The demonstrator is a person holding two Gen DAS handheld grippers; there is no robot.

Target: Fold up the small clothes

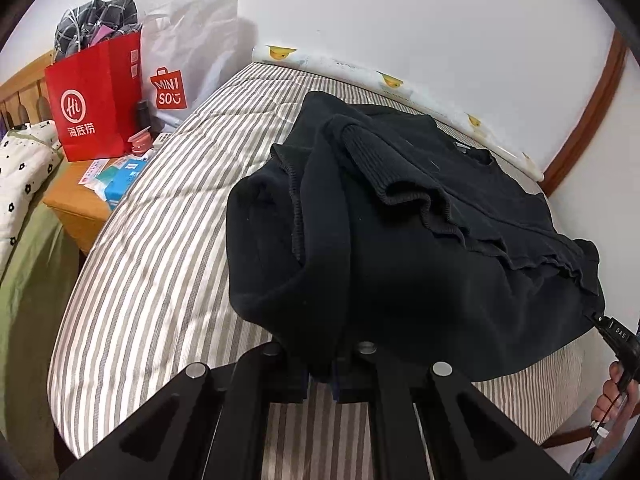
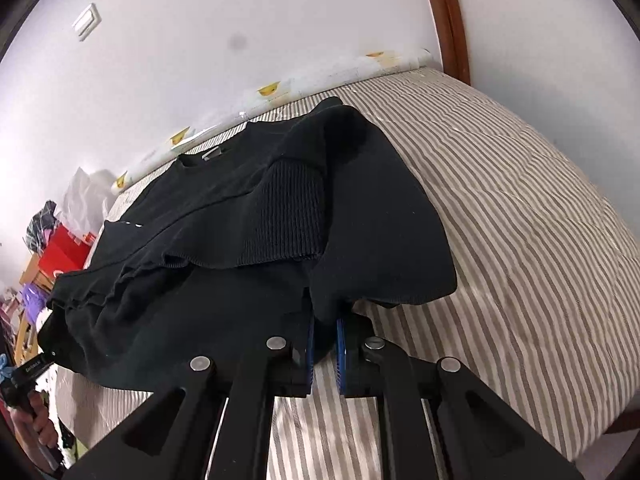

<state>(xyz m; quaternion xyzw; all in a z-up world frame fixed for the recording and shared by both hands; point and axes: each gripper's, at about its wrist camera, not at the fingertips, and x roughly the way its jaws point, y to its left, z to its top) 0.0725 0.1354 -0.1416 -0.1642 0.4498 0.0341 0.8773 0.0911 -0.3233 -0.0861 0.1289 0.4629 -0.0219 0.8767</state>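
A black sweatshirt [image 1: 420, 220] lies on the striped bed, its ribbed sleeves folded in over the body and its neck label toward the wall. My left gripper [image 1: 320, 376] is shut on the sweatshirt's near left corner and lifts it slightly. My right gripper [image 2: 324, 344] is shut on the near right corner of the sweatshirt [image 2: 240, 216]; the cloth is pinched between the blue pads [image 2: 341, 354]. Each gripper shows at the edge of the other's view.
The striped mattress [image 1: 168, 240] runs to the white wall, with a duck-print strip [image 1: 394, 82] along it. A wooden nightstand [image 1: 76, 208] at the left holds a red bag [image 1: 94, 108], a white bag [image 1: 188, 60] and small items. A brown door frame [image 2: 448, 12] stands at the right.
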